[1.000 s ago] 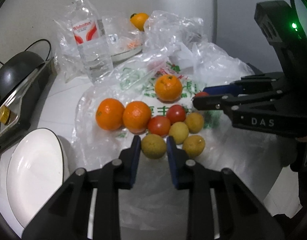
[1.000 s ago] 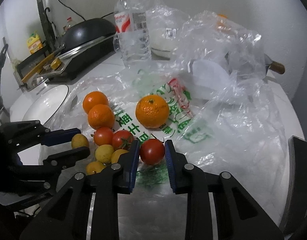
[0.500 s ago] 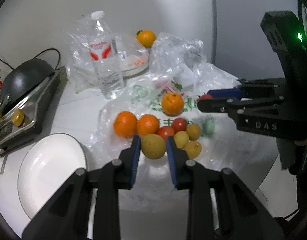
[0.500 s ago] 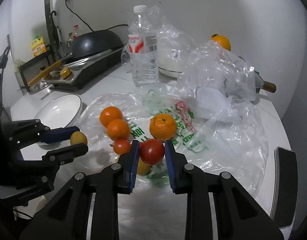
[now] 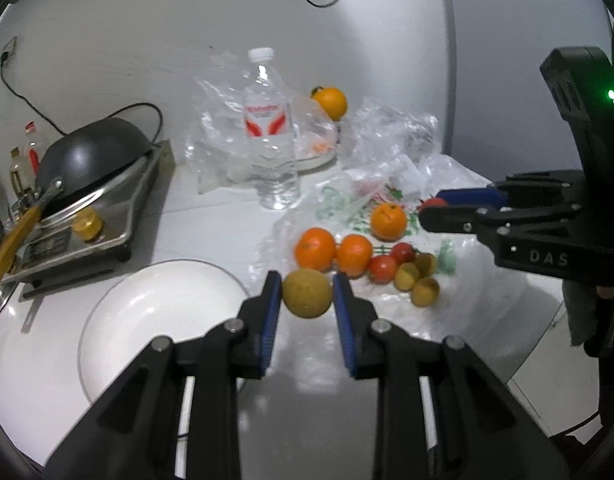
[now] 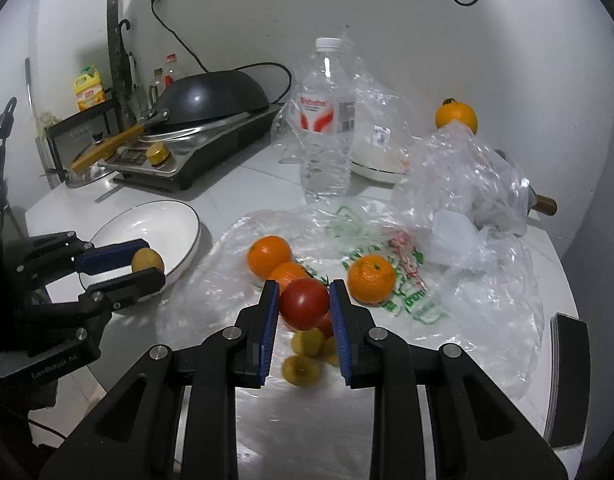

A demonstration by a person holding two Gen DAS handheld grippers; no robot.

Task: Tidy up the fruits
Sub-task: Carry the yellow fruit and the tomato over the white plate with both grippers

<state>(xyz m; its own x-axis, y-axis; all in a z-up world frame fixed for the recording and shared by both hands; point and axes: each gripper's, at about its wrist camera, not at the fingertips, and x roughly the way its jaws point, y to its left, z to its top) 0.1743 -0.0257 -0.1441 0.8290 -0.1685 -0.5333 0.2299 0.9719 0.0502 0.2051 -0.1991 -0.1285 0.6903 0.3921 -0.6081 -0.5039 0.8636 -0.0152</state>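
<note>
My left gripper is shut on a small yellow-green fruit and holds it in the air near the right rim of a white plate. It also shows in the right wrist view beside the plate. My right gripper is shut on a red tomato, lifted above the fruit pile. It also shows in the left wrist view. Oranges, tomatoes and small yellow fruits lie on a clear plastic bag.
A water bottle stands behind the pile. A dark wok on a stove sits at the left. Another orange rests on a bagged dish at the back. Crumpled plastic bags lie at the right.
Both grippers have risen and pulled back from the pile, each carrying its fruit. The left one has shifted left toward the plate.
</note>
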